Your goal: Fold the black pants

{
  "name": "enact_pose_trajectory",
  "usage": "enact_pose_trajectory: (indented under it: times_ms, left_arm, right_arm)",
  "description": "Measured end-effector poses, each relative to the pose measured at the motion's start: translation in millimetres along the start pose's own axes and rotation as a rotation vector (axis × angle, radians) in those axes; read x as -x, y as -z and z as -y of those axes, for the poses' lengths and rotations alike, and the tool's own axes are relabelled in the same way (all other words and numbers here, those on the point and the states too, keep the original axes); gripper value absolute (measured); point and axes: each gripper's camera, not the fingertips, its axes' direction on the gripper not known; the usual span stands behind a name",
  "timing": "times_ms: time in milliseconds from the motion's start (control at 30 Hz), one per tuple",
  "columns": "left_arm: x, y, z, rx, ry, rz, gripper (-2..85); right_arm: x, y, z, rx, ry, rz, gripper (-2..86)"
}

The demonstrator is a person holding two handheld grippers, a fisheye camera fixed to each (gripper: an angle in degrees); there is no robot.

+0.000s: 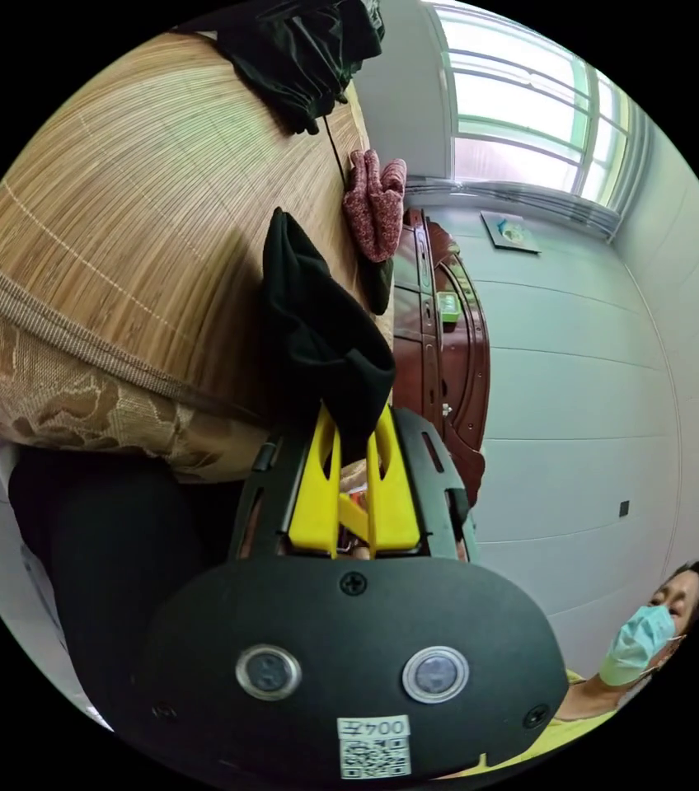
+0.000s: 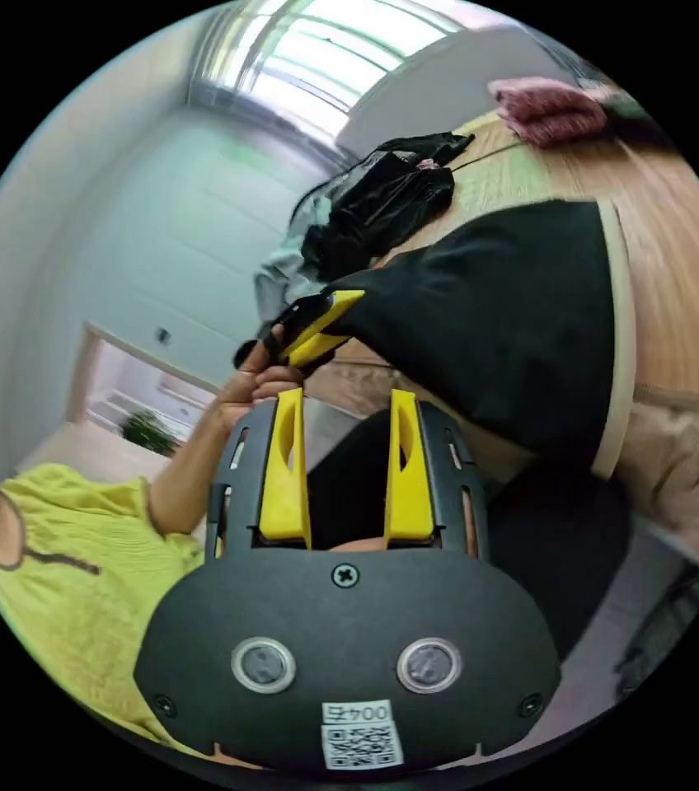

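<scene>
The black pants lie spread on a bamboo mat, reaching to its trimmed edge. In the right gripper view a hand holds my left gripper, whose yellow jaws pinch a corner of the pants. In the left gripper view the same black cloth rises in a fold out of my left gripper, which is shut on it. My right gripper stands open just below that corner, a short way off the cloth, with nothing between its jaws.
A crumpled black garment and a dark pink garment lie farther along the mat. A dark red wooden cabinet stands beside the bed. A person in a yellow top is close by, under a window.
</scene>
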Motion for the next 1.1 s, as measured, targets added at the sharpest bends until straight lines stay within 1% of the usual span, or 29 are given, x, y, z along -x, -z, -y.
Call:
enact_pose_trajectory:
  times_ms: [33,67,100,167,267,367,567,700,767,900,1000,1100]
  left_arm:
    - [-2.9,1.8,2.4,-0.003,0.008,-0.011,4.7]
    - [-8.5,5.1,7.3,-0.007,0.024,-0.032,4.7]
    - [-13.9,7.9,12.9,-0.007,0.035,-0.055,4.6]
    - [-21.3,10.8,21.1,-0.005,0.052,-0.084,4.6]
    - [-34.2,12.5,35.1,0.009,0.046,-0.074,4.7]
    - [-41.7,15.3,49.3,0.030,0.036,-0.044,5.0]
    - [-31.9,40.8,76.4,0.034,0.029,0.019,5.6]
    - [2.7,77.2,98.6,-0.023,0.061,0.060,5.8]
    - [23.5,91.4,108.7,-0.031,0.078,0.075,5.8]
    - [75.1,114.6,121.3,-0.060,0.139,0.135,5.5]
    - [101.4,112.0,121.5,-0.063,0.150,0.160,5.3]
    - [118.2,99.1,119.8,-0.068,0.147,0.213,5.2]
  right_arm:
    - [-18.8,19.5,-9.1,-0.066,-0.089,0.146,17.6]
    - [-37.6,36.3,-17.7,-0.129,-0.175,0.247,20.1]
    - [-46.8,43.9,-21.8,-0.160,-0.215,0.287,21.0]
    - [-80.5,67.7,-35.2,-0.288,-0.366,0.415,24.4]
    - [-104.5,81.0,-31.8,-0.344,-0.449,0.498,26.1]
    - [-116.8,93.1,-10.5,-0.366,-0.473,0.523,26.7]
    - [-132.6,105.5,30.4,-0.311,-0.502,0.506,24.8]
    - [-125.2,116.2,43.8,-0.249,-0.476,0.486,23.4]
    - [-118.3,129.0,48.4,-0.226,-0.447,0.440,22.6]
    - [-120.5,150.8,65.0,-0.257,-0.442,0.418,22.8]
    - [-123.3,155.3,91.1,-0.234,-0.443,0.394,24.9]
    - [-120.5,144.8,121.8,-0.162,-0.436,0.389,26.8]
